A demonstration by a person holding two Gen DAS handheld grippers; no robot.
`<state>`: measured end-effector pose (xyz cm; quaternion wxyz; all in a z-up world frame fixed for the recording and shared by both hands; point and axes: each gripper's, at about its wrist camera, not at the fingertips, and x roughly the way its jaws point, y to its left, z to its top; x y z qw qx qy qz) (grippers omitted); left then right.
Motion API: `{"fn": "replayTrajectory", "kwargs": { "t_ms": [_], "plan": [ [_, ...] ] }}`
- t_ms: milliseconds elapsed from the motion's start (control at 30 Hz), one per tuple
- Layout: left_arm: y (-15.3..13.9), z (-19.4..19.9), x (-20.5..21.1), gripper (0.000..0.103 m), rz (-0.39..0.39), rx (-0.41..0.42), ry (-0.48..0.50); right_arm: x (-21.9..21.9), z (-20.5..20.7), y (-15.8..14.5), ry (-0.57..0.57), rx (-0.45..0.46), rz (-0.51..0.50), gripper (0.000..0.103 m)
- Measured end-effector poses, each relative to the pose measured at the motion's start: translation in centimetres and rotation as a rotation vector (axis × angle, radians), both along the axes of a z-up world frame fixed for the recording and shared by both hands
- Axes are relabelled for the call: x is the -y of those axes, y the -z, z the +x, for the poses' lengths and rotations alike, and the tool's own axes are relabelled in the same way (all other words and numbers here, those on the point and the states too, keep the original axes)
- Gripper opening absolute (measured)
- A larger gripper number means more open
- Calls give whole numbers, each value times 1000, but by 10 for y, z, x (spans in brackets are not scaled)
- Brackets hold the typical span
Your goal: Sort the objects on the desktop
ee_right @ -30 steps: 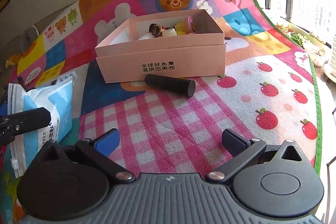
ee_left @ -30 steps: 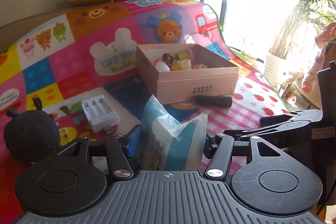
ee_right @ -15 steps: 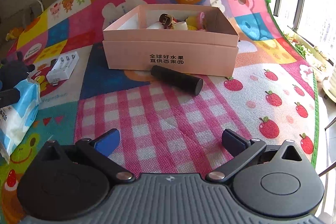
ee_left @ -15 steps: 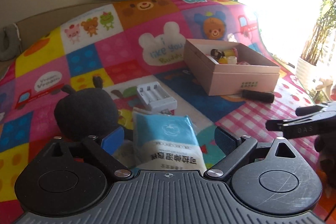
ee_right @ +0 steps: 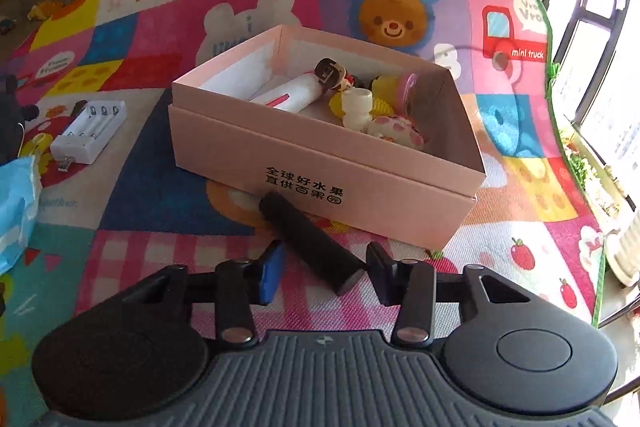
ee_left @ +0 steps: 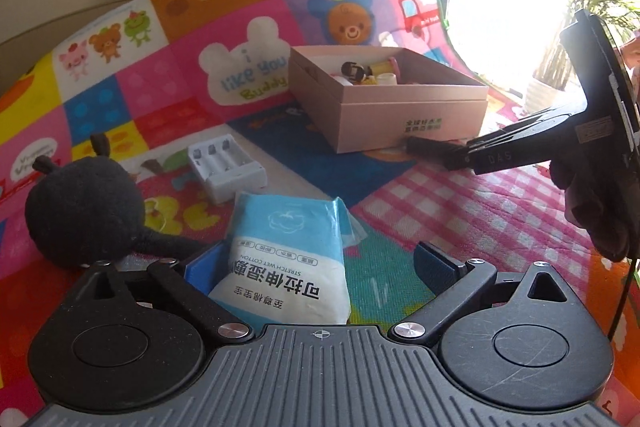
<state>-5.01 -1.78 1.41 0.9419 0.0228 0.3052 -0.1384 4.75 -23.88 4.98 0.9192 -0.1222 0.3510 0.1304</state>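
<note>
Right hand-held gripper [ee_right: 324,273] advanced, jaws closing around black cylinder [ee_right: 310,239].

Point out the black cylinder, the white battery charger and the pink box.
black cylinder [ee_right: 316,241], right wrist view, middle of its barrel.
white battery charger [ee_left: 226,167], left wrist view, its slotted top.
pink box [ee_right: 304,171], right wrist view, its near wall.

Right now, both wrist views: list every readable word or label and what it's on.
"全球好水果 直供百果园": pink box front.
"STRETCH WET COTTON" and "可拉伸湿敷": wipes pack; the smaller print is too small to read.
"i like you Buddy": white bear panel of the play mat.
"mini truck" and "Vroom Vroom": play mat truck panel.
"DAS": right gripper finger.
Sticker on the right gripper body: unreadable.
</note>
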Motion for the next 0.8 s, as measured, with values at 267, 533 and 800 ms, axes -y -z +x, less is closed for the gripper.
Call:
{"fn": "replayTrajectory", "kwargs": {
  "t_ms": [267, 533, 800],
  "plan": [
    [-3, 16, 26, 101, -45, 9, 123, 7, -43, -4, -79, -118, 138, 22],
    [-13, -4, 17, 102, -5, 25, 117, 11, -64, -12, -88, -68, 152, 25],
    [-11, -14, 3, 103, -5, -1, 74, -5, -50, -6, -106, -78, 225, 26]
  ]
}}
